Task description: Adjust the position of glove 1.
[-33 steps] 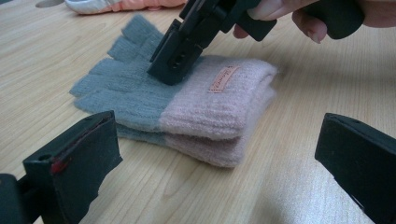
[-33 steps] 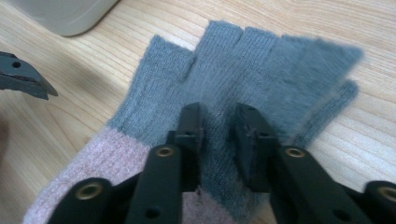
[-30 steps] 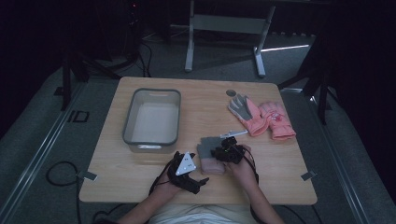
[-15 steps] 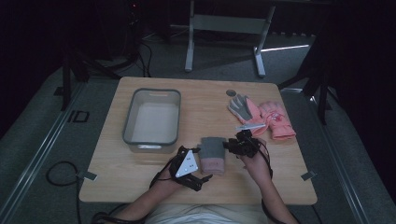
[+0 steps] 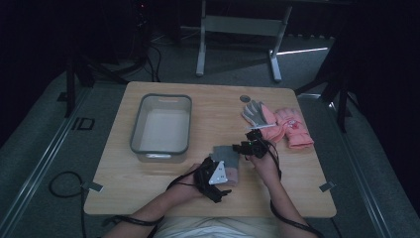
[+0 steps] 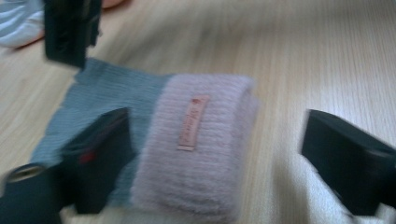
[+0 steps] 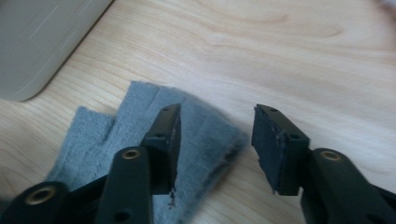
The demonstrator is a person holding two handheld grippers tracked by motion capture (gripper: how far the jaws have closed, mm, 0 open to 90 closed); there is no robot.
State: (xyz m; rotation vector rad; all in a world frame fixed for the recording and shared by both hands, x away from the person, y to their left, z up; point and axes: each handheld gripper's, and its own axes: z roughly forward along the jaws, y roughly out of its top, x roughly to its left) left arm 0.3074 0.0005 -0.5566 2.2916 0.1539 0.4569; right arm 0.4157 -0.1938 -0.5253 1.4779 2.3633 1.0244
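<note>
A: Left first. Tub up and left of the left gripper, well apart, on the table.

B: Left gripper state?

A: Jaws spread, have just been closing a bit. In the left gripper view the glove lies between them, pink cuff toward the camera, grey part beyond. One jaw sits over the grey edge, the other stands clear of the cuff on bare wood. Pads not pressing it, nothing pinched.

B: Glove vs. both tools?

A: High view: glove flat on the table, just ahead of the left gripper, its far grey end beside the right gripper.

B: Right gripper?

A: Jaws apart, have just been opening. Right gripper view: grey fabric lies under and behind one jaw, other jaw over wood. Gap between the pads looks free, not gripping. Tub corner shows at top left there.

B: Further right?

A: Grey-and-pink glove and pink gloves beyond and right of the right gripper, near it, apart from it. Small dark disc past those.
</note>
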